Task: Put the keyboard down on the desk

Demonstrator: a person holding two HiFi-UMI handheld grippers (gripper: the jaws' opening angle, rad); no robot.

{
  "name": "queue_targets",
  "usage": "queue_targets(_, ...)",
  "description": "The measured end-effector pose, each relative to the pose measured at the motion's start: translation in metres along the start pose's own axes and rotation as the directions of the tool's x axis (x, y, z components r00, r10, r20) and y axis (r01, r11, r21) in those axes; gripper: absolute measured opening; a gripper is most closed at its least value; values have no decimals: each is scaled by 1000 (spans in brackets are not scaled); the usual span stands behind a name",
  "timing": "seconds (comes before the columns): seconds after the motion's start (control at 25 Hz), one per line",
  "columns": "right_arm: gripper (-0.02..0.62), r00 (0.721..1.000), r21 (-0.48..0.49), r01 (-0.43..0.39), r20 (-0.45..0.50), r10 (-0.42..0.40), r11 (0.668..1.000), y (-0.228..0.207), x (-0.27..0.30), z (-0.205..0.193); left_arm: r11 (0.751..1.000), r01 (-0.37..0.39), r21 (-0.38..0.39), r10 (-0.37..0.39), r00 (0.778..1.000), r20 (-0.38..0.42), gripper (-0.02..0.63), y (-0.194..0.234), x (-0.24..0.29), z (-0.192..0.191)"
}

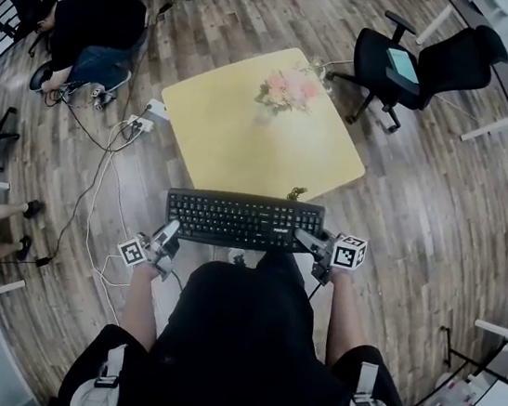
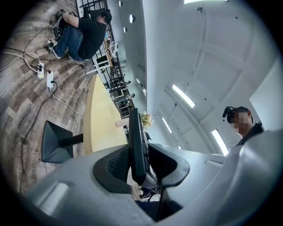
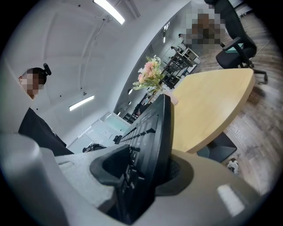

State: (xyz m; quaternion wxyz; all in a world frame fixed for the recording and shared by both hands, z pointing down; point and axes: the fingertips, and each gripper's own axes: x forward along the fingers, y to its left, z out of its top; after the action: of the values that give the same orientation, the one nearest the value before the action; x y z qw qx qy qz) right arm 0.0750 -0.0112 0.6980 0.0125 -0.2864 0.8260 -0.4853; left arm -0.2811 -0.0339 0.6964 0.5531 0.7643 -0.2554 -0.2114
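Nearest the head camera, the operator's two forearms are reaching forward, each hand carrying one gripper. The left gripper (image 1: 172, 230) is clamping the left end of the keyboard (image 1: 242, 220). In the left gripper view, the left gripper (image 2: 141, 164) is showing both pads pressing on the thin black edge of the keyboard (image 2: 136, 141), one on each face. The right gripper (image 1: 303, 240) is clamping the right end. In the right gripper view, the right gripper (image 3: 146, 173) is showing its jaws closing on the keyboard (image 3: 152, 137), with the key rows facing one pad.

The keyboard is lying level between the two grippers, keys up, at the near edge of the desk (image 1: 244, 140). Its far edge is overlapping the desk edge in the head view. It appears to be hanging just above the yellow top, but contact cannot be confirmed from these views.

Beyond the keyboard, the desk top (image 3: 212, 106) is extending away. A bunch of flowers (image 1: 289, 90) is standing near its far corner. Farther off, a black office chair (image 1: 414, 65) is standing on the wooden floor at the right, and a person (image 1: 95, 34) is crouching on the floor at the far left.
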Motion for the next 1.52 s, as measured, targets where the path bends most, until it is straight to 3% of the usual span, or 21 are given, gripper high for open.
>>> queue_targets(0.72,209,989,16,38,-141,-36,999,-63,26,68,996,-85,10,85,996,4,114,31,61,22)
queue_targets(1.2,239,970,10,84,-229,-79,996,-105,52,92,981,-195,-1,195,981,-22,120,62,81,34)
queue_targets(1.52,258,957,16,127,-265,-118,992,-131,63,104,967,-250,57,253,966,-56,129,77,100,45)
